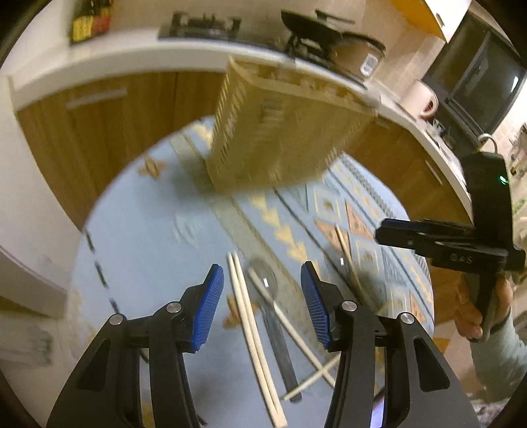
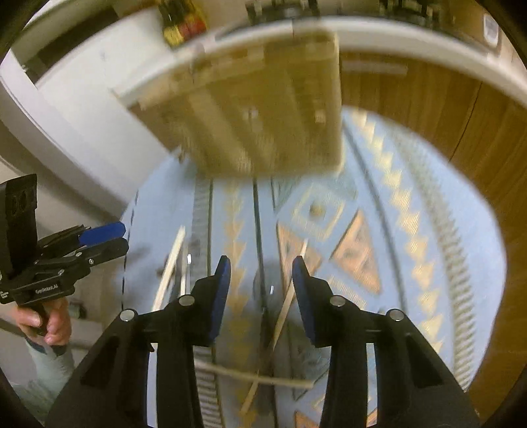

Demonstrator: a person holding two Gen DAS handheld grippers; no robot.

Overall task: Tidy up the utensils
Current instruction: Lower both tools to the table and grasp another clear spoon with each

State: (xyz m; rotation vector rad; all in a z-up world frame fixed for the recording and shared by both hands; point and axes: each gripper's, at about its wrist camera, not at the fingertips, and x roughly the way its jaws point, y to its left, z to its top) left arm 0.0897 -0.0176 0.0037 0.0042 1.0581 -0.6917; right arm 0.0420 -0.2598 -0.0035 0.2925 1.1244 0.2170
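Utensils lie loose on the round table (image 1: 148,250), blue patterned cloth. Left wrist view: pair of pale chopsticks (image 1: 253,339) side by side at 6 o'clock, running between the left gripper's fingers. Just right of them a clear spoon (image 1: 263,280) with a dark handle, a single chopstick (image 1: 293,332) lying across it, and one more stick crossing that near 5 o'clock. Another spoon with a wooden handle (image 1: 349,263) at 4 o'clock, apart from the rest.

Slatted bamboo utensil box (image 1: 280,131) stands at 12 o'clock on the table's far side, heavily motion-blurred in both views; contents can't be told.

Left gripper (image 1: 262,303): jaws apart, nothing between the pads, hovering over the chopstick pair. Right gripper (image 2: 261,293): jaws apart, nothing held, above a thin stick (image 2: 283,316) and a dark line of the cloth.

Beyond the table: wood-front cabinets (image 1: 108,131), white counter, black pan (image 1: 306,23) on the stove at 1 o'clock.
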